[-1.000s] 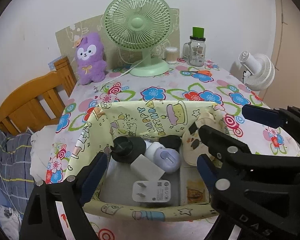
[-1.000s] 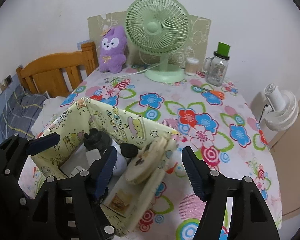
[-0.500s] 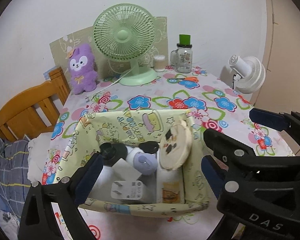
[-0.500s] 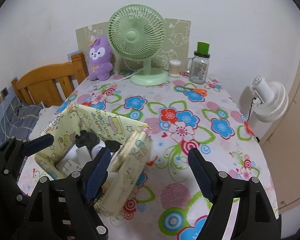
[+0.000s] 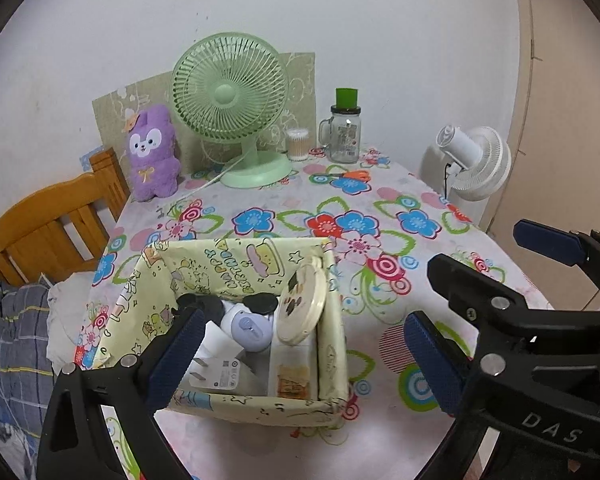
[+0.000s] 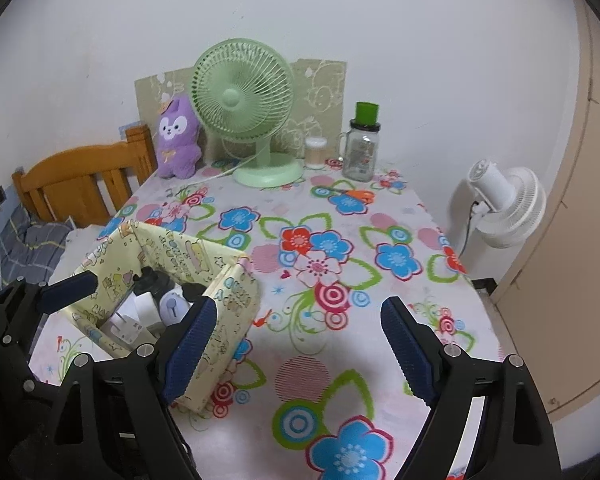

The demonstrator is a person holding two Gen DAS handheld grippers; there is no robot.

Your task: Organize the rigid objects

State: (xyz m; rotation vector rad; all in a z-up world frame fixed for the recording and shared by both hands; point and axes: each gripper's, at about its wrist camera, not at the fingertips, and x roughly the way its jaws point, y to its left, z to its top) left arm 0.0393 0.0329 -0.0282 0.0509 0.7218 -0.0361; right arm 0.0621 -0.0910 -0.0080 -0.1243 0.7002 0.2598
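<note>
Here, one yellow storage box (image 5: 332, 344), one white charger (image 5: 216, 374), two fans (image 5: 230, 100)

Box (image 5: 332, 344) contents partly hidden; label (image 5: 292, 384) perhaps unreadable.

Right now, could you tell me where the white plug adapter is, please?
The white plug adapter lies in the yellow fabric box, at its front left in the left wrist view, just below the lilac gadget.
</note>
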